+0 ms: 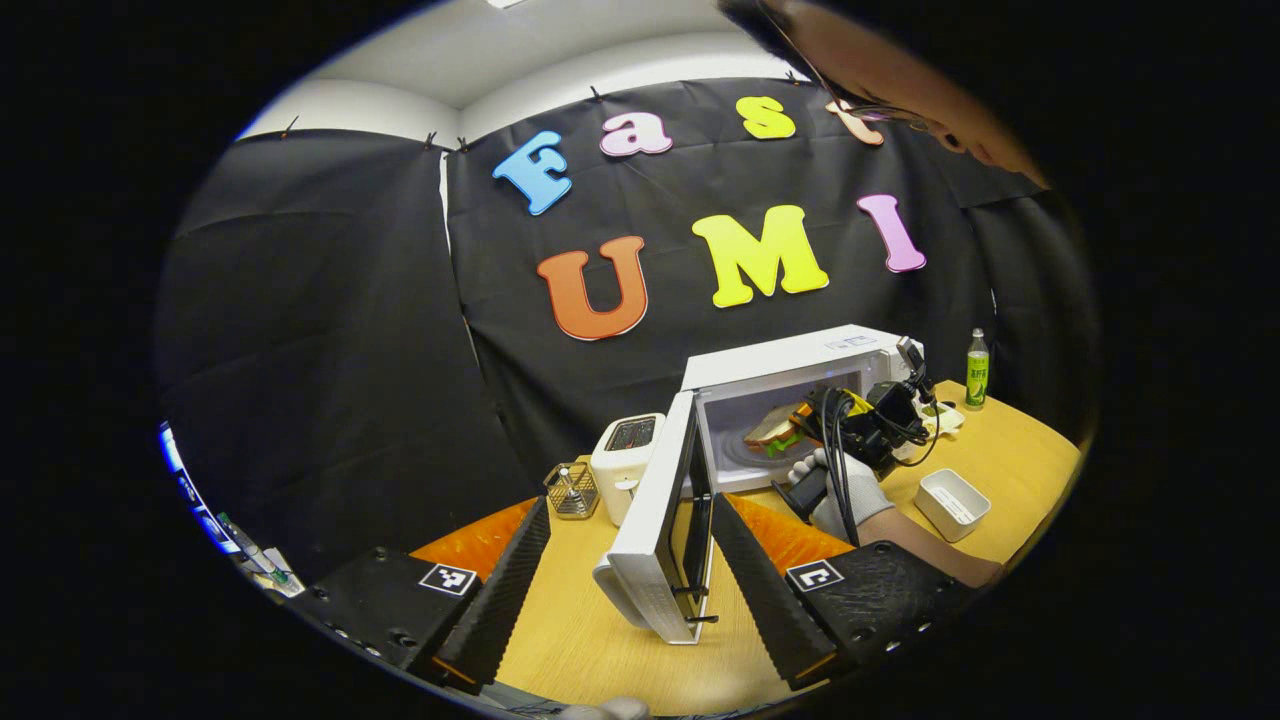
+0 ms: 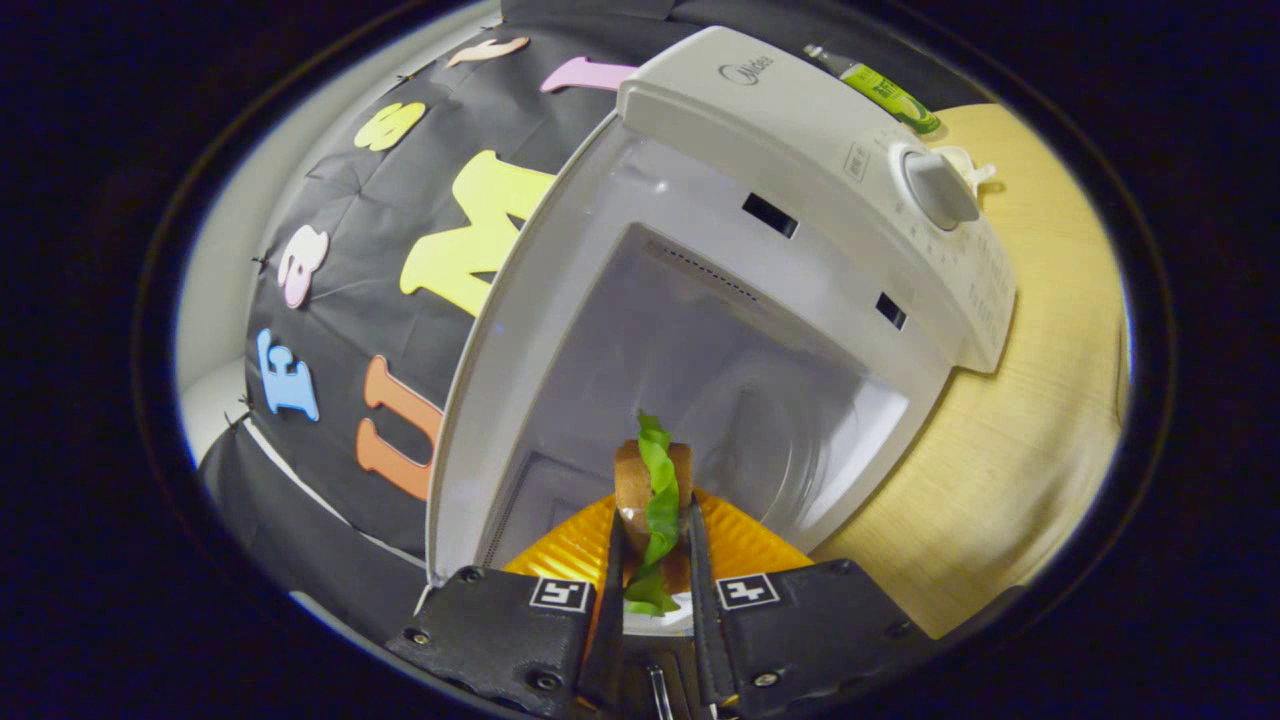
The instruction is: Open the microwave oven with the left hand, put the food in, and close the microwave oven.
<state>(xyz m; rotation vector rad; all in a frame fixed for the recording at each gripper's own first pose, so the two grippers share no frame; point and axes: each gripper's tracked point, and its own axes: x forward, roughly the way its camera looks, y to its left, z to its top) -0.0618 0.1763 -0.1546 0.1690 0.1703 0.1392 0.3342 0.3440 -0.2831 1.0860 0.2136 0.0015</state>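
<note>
In the left gripper view, going from the left, a small wire basket point(image 1: 572, 490) and a white toaster point(image 1: 625, 465) stand on the wooden table point(image 1: 590, 620) at the lower centre of the frame. Just right of them the microwave door point(image 1: 660, 525) stands swung out, and the left gripper point(image 1: 630, 570) has its fingers spread wide on both sides of the door's lower edge, holding nothing. Further right, the microwave oven point(image 1: 800, 400) is open, and the right gripper point(image 1: 815, 415), carried by a gloved hand point(image 1: 845, 490), reaches into the cavity with the sandwich point(image 1: 775, 430). A white tray point(image 1: 952, 503) and a green bottle point(image 1: 977, 368) stand at the right of the frame. In the right gripper view the fingers are narrow and clamp the sandwich at the lower centre, its lettuce standing up between them, with the cavity directly ahead. To do this step well, I think the right gripper should lower the sandwich until it rests on the round plate inside, open only then, and pull straight back so the fingers do not drag the bread; the left gripper should keep clear of the door until then. The plate under the sandwich is hard to make out, so I cannot tell whether the food already touches it. The door handle is cut off from sight.
</note>
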